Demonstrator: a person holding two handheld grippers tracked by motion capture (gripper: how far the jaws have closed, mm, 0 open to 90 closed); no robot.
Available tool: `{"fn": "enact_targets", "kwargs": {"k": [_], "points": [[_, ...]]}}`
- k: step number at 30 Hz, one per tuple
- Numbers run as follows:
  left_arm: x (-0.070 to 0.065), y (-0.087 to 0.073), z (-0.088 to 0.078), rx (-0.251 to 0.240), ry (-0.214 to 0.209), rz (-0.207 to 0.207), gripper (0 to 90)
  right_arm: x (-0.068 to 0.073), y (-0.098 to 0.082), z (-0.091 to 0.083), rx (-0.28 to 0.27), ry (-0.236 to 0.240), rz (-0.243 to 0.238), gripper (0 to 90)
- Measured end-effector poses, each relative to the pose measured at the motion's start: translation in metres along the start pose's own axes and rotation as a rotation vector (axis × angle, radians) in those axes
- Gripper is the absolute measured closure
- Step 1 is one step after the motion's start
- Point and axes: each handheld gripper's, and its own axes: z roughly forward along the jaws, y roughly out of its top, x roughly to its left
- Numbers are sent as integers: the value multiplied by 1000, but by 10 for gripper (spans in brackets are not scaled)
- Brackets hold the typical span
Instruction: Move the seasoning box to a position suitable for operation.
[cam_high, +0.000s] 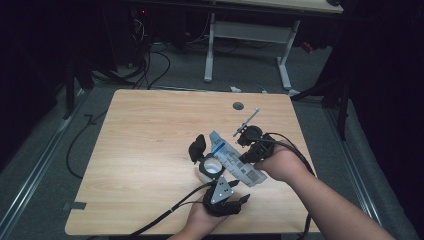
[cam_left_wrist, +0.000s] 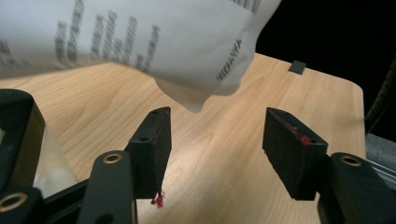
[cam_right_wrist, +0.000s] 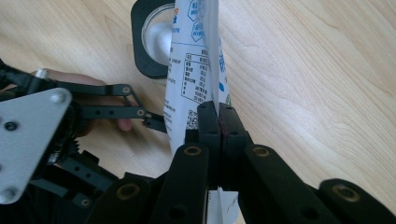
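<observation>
A white packet (cam_high: 231, 159) with blue and black print hangs tilted over the table, and my right gripper (cam_high: 246, 156) is shut on its lower edge. In the right gripper view the jaws (cam_right_wrist: 218, 109) pinch the packet (cam_right_wrist: 196, 60) flat. Under the packet's raised end stands a white cup (cam_high: 211, 167) with a black flip lid (cam_high: 197, 148) open to its left; the cup's black rim (cam_right_wrist: 140, 51) is partly hidden by the packet. My left gripper (cam_high: 223, 181) sits just in front of the cup, open. Nothing is between its jaws (cam_left_wrist: 217, 135), and the packet's corner (cam_left_wrist: 196, 100) hangs above them.
The wooden table (cam_high: 150, 150) has a round hole (cam_high: 238, 105) near its far edge and a strip of tape (cam_high: 75, 205) at its front left corner. A white-legged desk (cam_high: 247, 35) and floor cables (cam_high: 150, 65) lie beyond.
</observation>
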Motion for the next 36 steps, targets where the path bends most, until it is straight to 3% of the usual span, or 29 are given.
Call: {"fn": "enact_targets", "kwargs": {"k": [5,15,24,36], "points": [[0,-3,-10,-10,-7,-4,417,-4,-4,-1,2,-15,14,900],[9,-11,-27,2,18,-13,406,-18,-16,4,14,-41,48,900],[14,-15,-45,-6,38,7,413,-26,-26,12,25,-54,72,900],[32,-24,-66,12,76,-5,414,-34,-35,21,23,-54,95,900]]}}
